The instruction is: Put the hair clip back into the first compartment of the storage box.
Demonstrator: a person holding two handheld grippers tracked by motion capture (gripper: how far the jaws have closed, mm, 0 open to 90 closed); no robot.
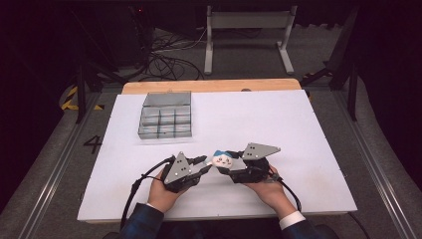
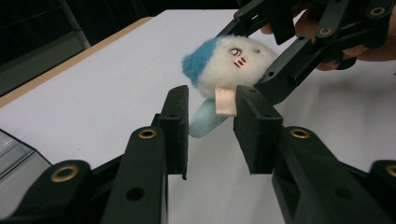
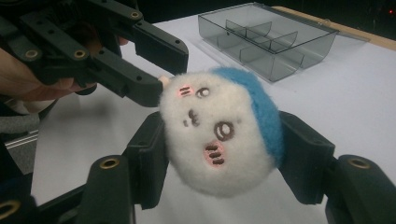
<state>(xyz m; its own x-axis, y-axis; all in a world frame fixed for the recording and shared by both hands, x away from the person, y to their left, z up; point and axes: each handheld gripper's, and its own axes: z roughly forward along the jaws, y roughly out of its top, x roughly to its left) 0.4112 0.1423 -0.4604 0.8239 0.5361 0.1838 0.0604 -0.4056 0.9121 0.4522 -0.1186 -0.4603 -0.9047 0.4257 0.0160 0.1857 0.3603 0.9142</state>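
A round white plush toy (image 1: 224, 159) with blue hair and a stitched face hangs just above the white table, near its front middle. My right gripper (image 3: 224, 154) is shut on the plush (image 3: 219, 135), one pad on its white side and one on the blue hair. A pink tab (image 2: 225, 100) and a pale blue piece (image 2: 203, 122) hang from the plush (image 2: 229, 60). My left gripper (image 2: 211, 126) comes in from the left with its jaws a finger's width apart around them. The tab lies against one pad and the other pad stands clear.
A clear grey organizer box (image 1: 165, 115) with several compartments sits at the back left of the white board (image 1: 278, 124). A wooden strip (image 1: 209, 85) runs along the far edge. Cables and a metal stand lie on the floor beyond.
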